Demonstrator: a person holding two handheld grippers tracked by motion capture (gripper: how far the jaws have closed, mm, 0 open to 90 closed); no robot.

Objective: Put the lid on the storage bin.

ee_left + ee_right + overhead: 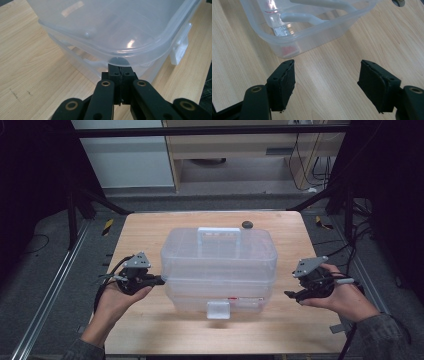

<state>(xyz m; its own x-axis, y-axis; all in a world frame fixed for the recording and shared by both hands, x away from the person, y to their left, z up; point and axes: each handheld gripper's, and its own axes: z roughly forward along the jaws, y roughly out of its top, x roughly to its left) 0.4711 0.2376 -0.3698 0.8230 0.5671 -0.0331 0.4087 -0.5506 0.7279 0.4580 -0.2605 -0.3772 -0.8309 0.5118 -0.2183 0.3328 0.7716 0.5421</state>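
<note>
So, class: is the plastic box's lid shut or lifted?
Lifted on the left: the lid sits askew above the base, its rim at the left gripper.

We seem to be in a lab or test room set up for recording. A small wooden table [150, 330] stands alone on a grey carpet floor [35, 290], boxed in by dark metal frame bars [210, 130] and slanting struts [100, 200]. Black drapes [30, 180] hang at both sides. We see loose cables [305, 165] trailing near a pale wood cabinet [230, 145] at the back, yellow-and-black hazard tape [107, 226] on the floor by the table's far corners, and a metal rail [50, 290] along the left.
</note>
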